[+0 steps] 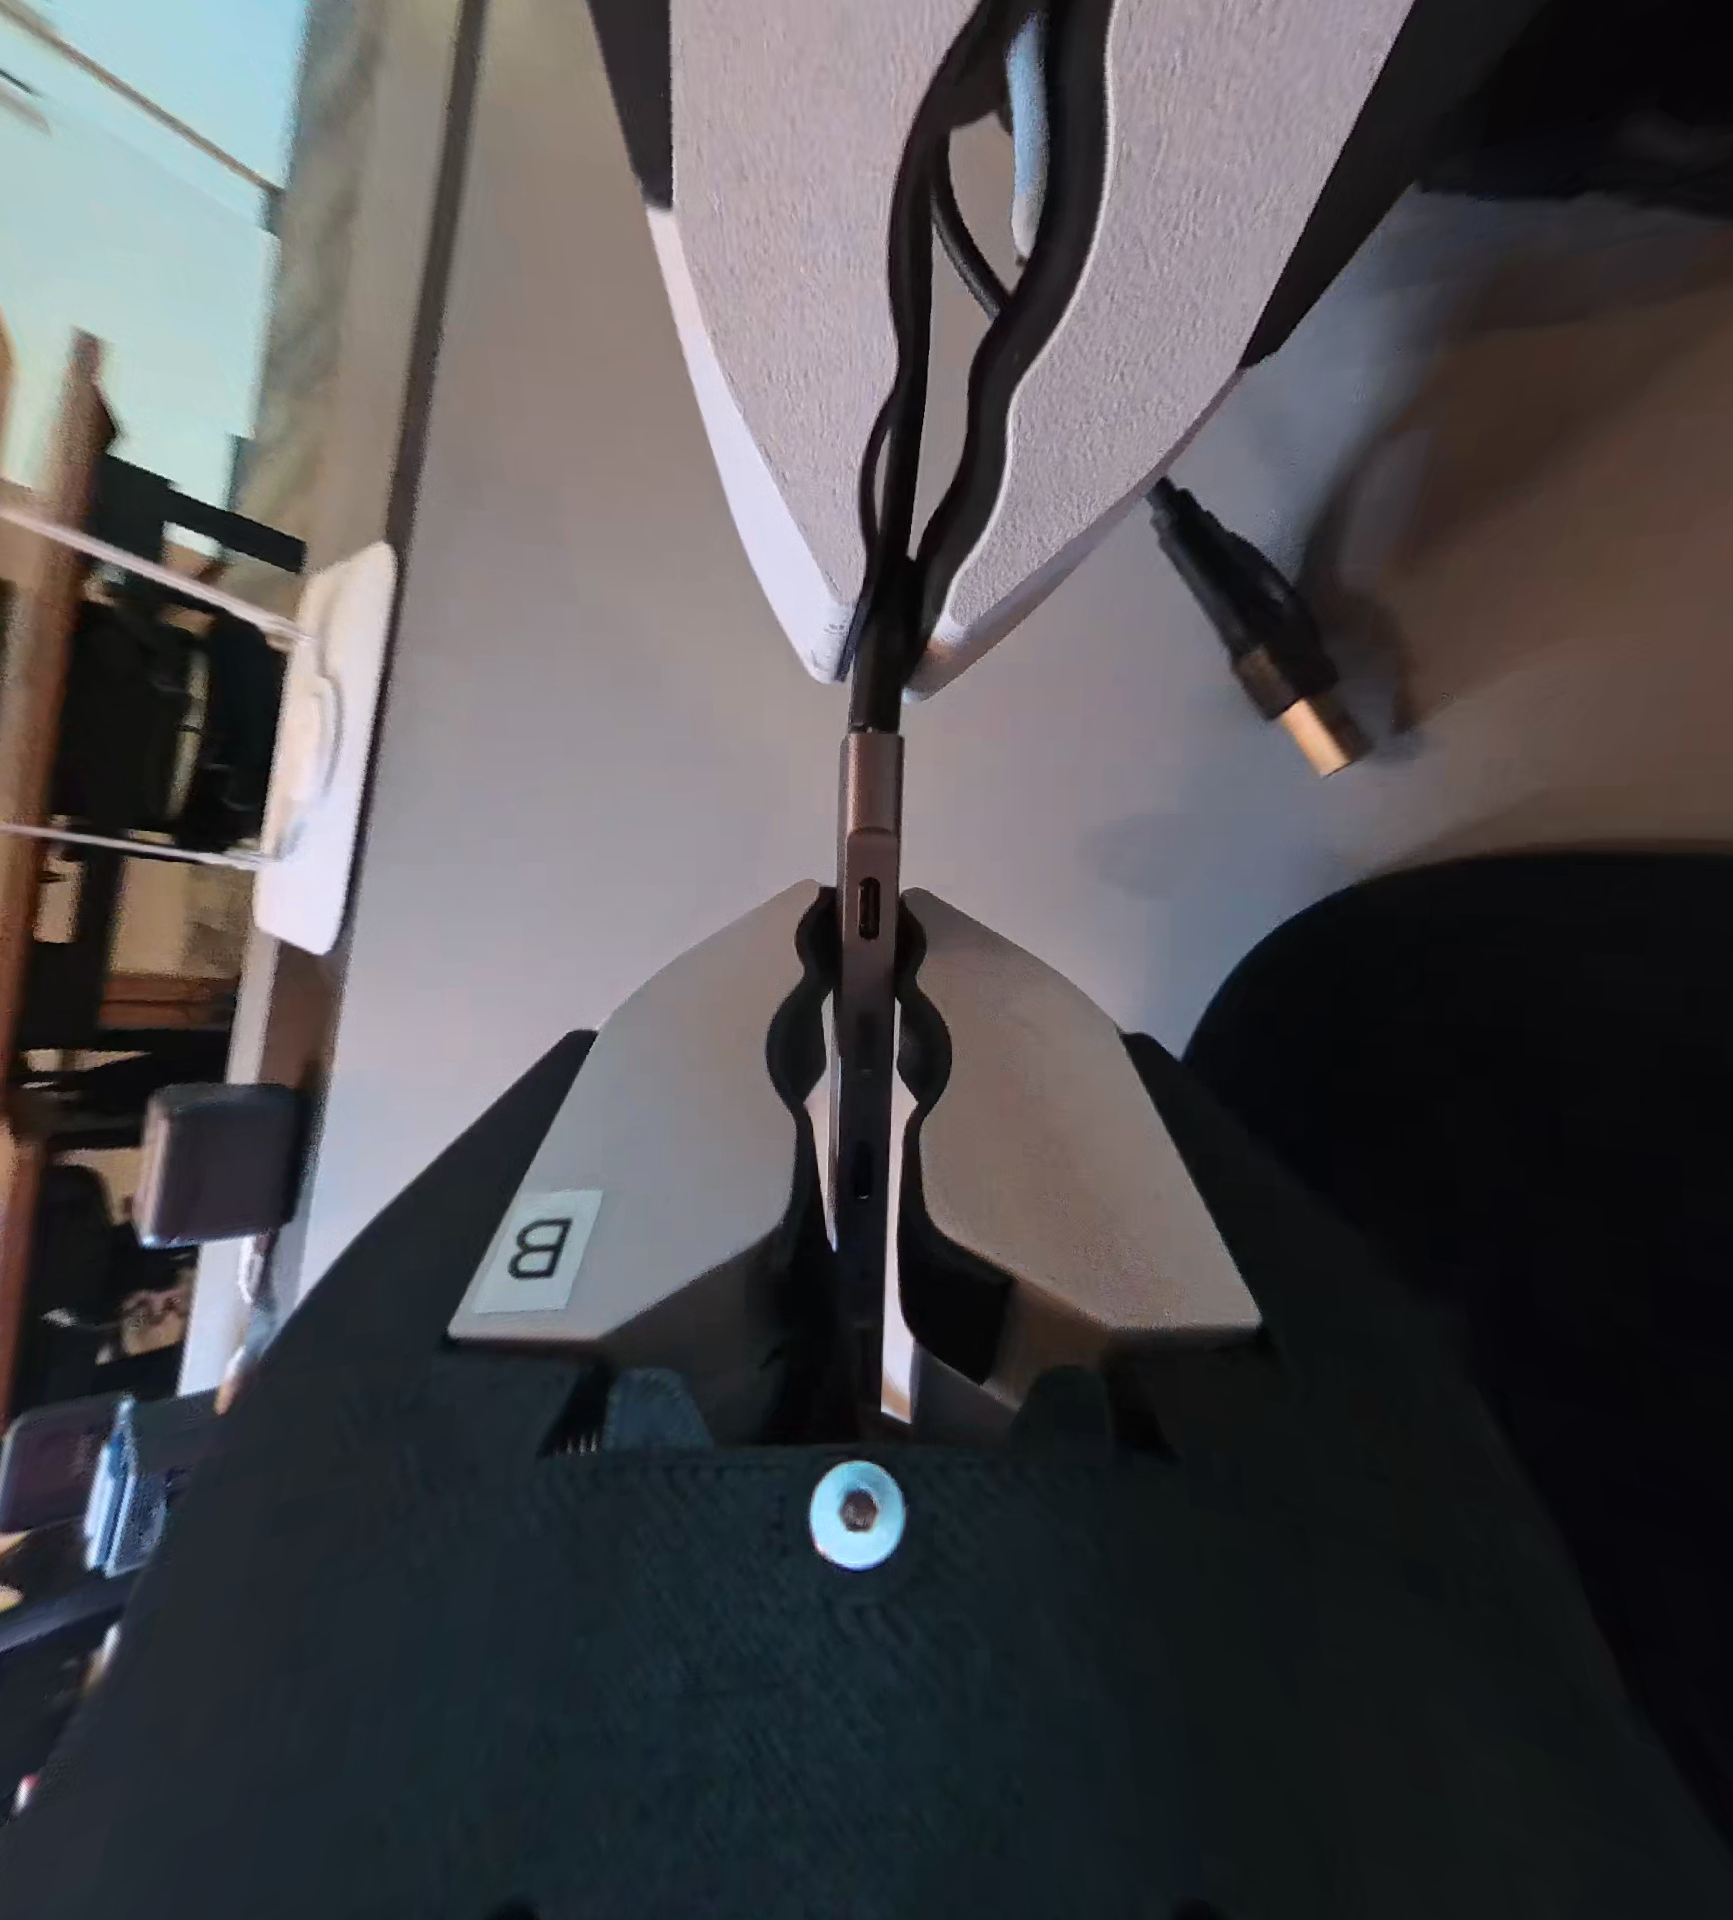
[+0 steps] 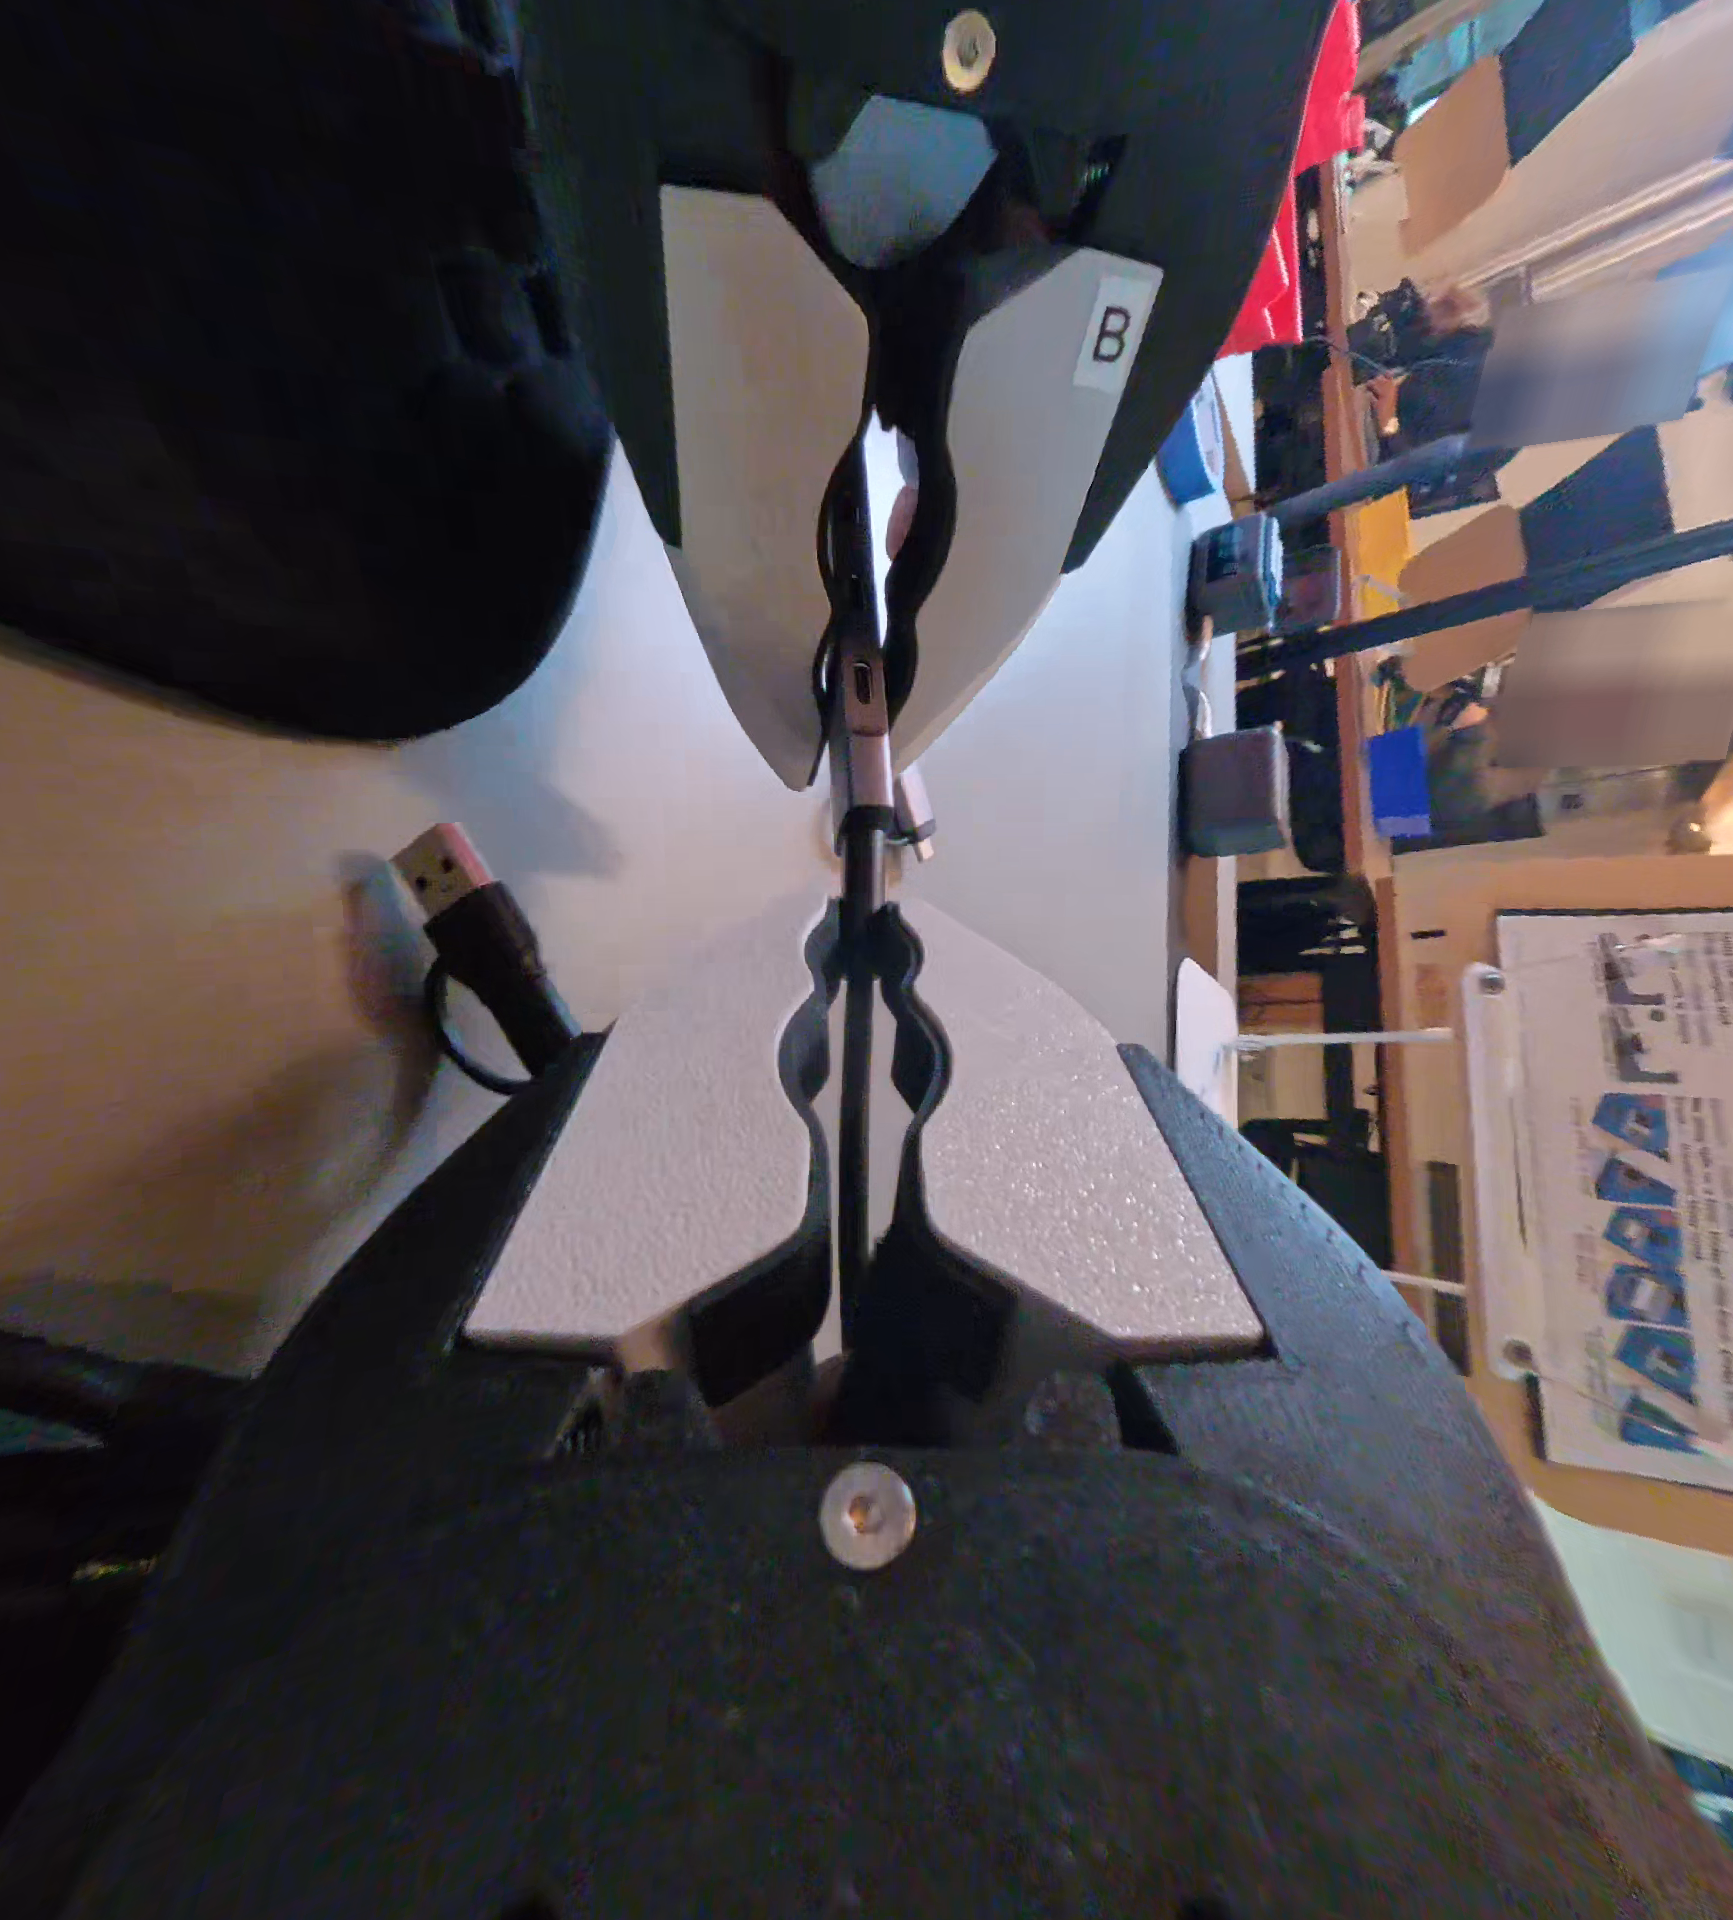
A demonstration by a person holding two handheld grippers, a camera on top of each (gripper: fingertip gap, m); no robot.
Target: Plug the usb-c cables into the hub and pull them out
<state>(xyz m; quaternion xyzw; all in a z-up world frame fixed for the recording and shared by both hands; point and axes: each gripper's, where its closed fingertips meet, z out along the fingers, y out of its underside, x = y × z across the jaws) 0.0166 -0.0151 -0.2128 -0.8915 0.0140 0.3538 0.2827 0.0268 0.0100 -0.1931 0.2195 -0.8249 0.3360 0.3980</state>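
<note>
My left gripper (image 1: 864, 914) is shut on a slim grey hub (image 1: 868, 862), held edge-on with a USB-C port on the edge facing me. A black cable (image 1: 877, 696) with a grey connector shell (image 1: 872, 774) joins the hub's far end. My right gripper (image 2: 860, 925) is shut on this cable (image 2: 857, 1091) just behind the shell, facing the left gripper (image 2: 857, 748) and the hub (image 2: 867, 717). The right gripper shows in the left wrist view (image 1: 877, 665) at the top. Both are above a white table (image 1: 581, 727).
A loose black cable with a metal plug (image 1: 1298, 707) lies on the table beside the right gripper; it also shows in the right wrist view (image 2: 446, 883). A large black object (image 1: 1516, 1195) sits close by. A white stand (image 2: 1205, 1039) and grey boxes (image 2: 1236, 790) line the table's far edge. The tips of both grippers are at nearly the same place.
</note>
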